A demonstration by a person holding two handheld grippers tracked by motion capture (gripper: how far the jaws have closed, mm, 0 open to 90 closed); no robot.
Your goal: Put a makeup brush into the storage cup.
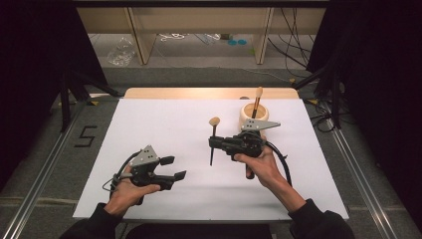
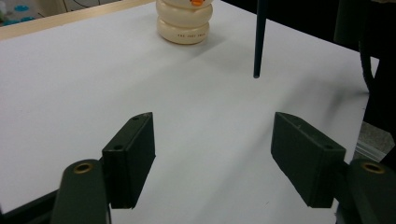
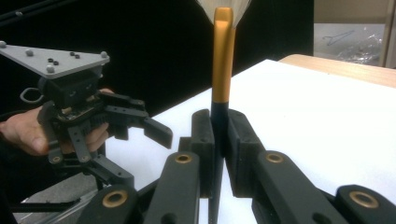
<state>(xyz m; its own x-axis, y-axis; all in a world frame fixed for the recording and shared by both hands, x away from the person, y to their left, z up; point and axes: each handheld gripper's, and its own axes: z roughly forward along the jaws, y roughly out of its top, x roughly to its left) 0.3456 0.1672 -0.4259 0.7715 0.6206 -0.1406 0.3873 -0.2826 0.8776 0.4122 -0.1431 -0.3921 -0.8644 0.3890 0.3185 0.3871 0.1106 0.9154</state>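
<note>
- The right gripper [image 1: 214, 144] is clamped on a slim brush [image 1: 213, 142], its jaws pressed together on the black lower part of the handle; in the right gripper view the brush [image 3: 222, 60] rises straight up from between the jaws.
- The brush has a dark, tapering pointed handle below the jaws, an orange-gold section just above them, and a pale tan, rounded head at the top.
- In the high view the brush stands nearly upright, head beyond the jaws and pointed end on the near side, over the white table [image 1: 164, 124].
- Behind the right gripper, close to its grey plate, stands a cream, ringed holder [image 1: 254, 113] with a second brush [image 1: 257, 101] leaning out of it, tan head up.
- The left gripper [image 1: 174, 168] is held low over the table, well apart from the right one, with its jaws spread wide and nothing between them.
- Ahead of the left gripper [image 2: 212, 154], the holder [image 2: 183, 25] shows as stacked cream rings with an orange patch at the top edge, and the held brush's dark tip [image 2: 258, 42] hangs ahead and to the right of the jaws; whether it touches the table cannot be told.
</note>
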